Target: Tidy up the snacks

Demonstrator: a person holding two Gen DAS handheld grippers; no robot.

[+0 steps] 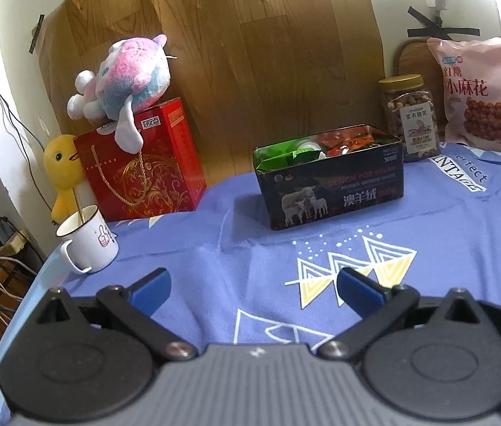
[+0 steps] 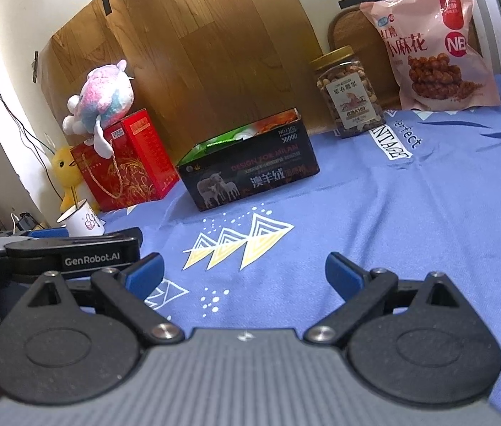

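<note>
A black tin box point(image 1: 332, 188) point(image 2: 250, 174) printed with sheep stands lidless on the blue cloth, with green, white and red snack packets point(image 1: 321, 147) inside. Behind it to the right stand a nut jar point(image 1: 412, 117) point(image 2: 351, 92) with a gold lid and a pink bag of fried dough twists point(image 1: 485, 96) point(image 2: 431, 46). My left gripper point(image 1: 254, 289) hovers open over the cloth, well short of the box, nothing between its blue pads. My right gripper point(image 2: 243, 271) is open too, empty, and sits right of the left gripper's body point(image 2: 73, 252).
At the back left, a red gift box point(image 1: 144, 163) point(image 2: 126, 163) carries a pastel plush point(image 1: 122, 74) point(image 2: 99, 96), with a yellow duck toy point(image 1: 62, 174) beside it. A white mug point(image 1: 87, 241) point(image 2: 81, 222) stands near the table's left edge. Cables hang beyond that edge.
</note>
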